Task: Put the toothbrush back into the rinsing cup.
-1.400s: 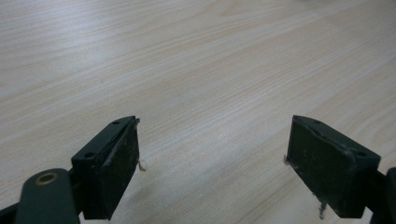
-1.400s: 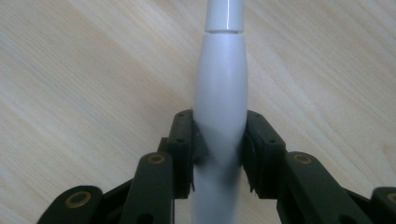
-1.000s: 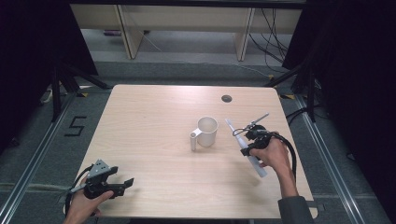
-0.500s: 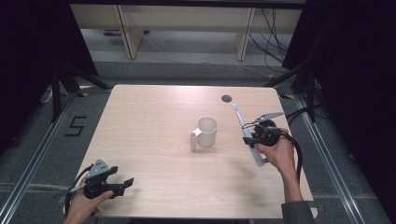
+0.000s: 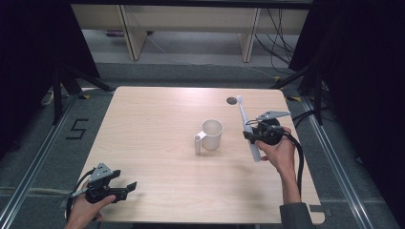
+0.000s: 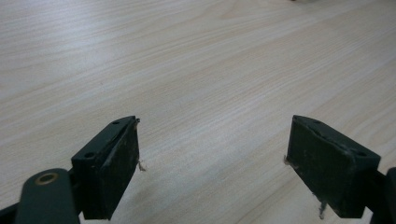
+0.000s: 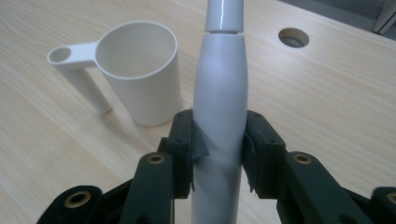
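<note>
Right tongs (image 7: 219, 154): clamped on the white electric toothbrush (image 7: 219, 93), at its fat middle.
Toothbrush: looks light, hard, smooth, maybe slippery.
Left tongs (image 6: 212, 170): apart, holding nothing.
Cup (image 5: 211, 134): just beside the toothbrush.

Two hands enter from the bottom edge of the high view. At lower left, the left hand (image 5: 85, 209) rests low with the left gripper (image 5: 125, 189) pointing right, its jaws spread wide with nothing between them. At right of centre, the right hand (image 5: 279, 153), forearm stretched up the frame, holds the right gripper (image 5: 249, 135), its pads (image 7: 186, 142) clamped on both sides of a wand (image 7: 219, 116).
</note>
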A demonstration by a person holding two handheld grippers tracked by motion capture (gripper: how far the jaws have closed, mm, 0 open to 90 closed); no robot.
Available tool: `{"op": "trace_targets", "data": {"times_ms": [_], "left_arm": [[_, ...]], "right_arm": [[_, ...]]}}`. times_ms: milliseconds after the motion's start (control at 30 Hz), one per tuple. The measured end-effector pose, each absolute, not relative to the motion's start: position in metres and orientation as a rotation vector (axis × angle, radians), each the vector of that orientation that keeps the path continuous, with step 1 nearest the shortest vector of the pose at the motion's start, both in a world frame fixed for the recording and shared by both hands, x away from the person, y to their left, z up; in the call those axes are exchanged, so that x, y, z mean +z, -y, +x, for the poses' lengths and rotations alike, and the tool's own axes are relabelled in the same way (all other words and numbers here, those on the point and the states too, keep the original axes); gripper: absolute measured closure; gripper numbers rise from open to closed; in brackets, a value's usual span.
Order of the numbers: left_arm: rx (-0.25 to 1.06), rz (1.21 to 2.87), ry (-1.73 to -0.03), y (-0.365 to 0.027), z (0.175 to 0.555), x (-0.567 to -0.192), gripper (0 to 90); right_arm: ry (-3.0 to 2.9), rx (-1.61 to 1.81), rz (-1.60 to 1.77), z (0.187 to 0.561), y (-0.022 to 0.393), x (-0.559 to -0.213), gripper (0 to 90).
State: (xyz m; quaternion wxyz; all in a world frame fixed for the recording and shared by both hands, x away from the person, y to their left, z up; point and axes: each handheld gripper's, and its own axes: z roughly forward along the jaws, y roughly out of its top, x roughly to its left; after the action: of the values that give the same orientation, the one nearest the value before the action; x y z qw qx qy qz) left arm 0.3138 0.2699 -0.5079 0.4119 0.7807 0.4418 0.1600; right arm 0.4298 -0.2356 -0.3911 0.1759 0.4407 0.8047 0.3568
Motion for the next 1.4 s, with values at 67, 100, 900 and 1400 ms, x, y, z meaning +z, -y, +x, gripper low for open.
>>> {"op": "trace_targets", "data": {"times_ms": [67,100,900,1400], "left_arm": [[0.399,1.926,-1.127,-0.267,0.314,-0.509,16.4],[0.398,1.926,-1.127,-0.267,0.314,-0.509,16.4],[0.398,1.963,-1.113,-0.270,0.314,-0.508,16.4],[0.397,1.962,-1.112,-0.270,0.314,-0.508,16.4]], "right_arm": [[-2.263,1.020,1.223,0.432,0.235,-0.391,67.2],[-2.259,1.034,1.246,0.432,0.233,-0.392,67.2],[-2.067,1.239,1.090,0.437,0.208,-0.354,67.2],[-2.089,1.322,0.999,0.444,0.174,-0.329,67.2]]}}
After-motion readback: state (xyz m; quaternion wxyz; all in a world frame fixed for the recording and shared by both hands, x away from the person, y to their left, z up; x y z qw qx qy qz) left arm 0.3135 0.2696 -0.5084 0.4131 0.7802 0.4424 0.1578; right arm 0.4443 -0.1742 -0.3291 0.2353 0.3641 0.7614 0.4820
